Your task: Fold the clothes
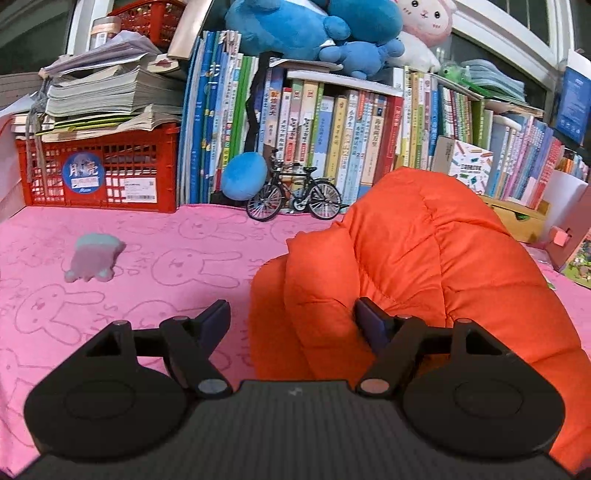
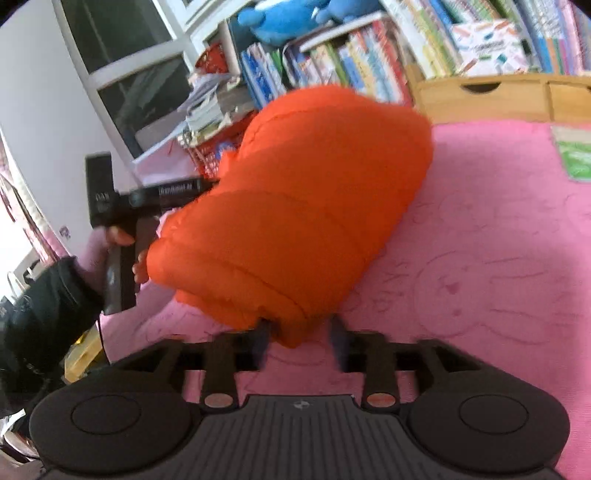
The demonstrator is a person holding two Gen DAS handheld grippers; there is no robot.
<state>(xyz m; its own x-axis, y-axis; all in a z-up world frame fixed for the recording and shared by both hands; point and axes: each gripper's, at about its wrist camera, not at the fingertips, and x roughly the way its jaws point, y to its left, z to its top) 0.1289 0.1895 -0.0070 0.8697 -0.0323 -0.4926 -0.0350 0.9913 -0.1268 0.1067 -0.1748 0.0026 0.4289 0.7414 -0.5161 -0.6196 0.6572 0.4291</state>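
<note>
A puffy orange quilted jacket (image 1: 417, 266) lies bunched in a thick fold on the pink rabbit-print blanket (image 1: 155, 258). My left gripper (image 1: 293, 319) stands open at the jacket's near left edge. Its right finger (image 1: 369, 323) rests against the fabric and its left finger (image 1: 218, 317) is over bare blanket. In the right wrist view the jacket (image 2: 295, 206) fills the middle. My right gripper (image 2: 300, 332) is open with the jacket's lowest corner between its fingers, and the pads do not squeeze it. A person's hand (image 2: 122, 236) holds the left tool's handle behind the jacket.
Along the back stand a red crate (image 1: 99, 173) under stacked papers, a row of books (image 1: 332, 140), a model bicycle (image 1: 295, 195) and blue plush toys (image 1: 295, 29). A small plush toy (image 1: 92, 258) lies on the blanket at left. A wooden drawer box (image 2: 498, 96) is at the back right.
</note>
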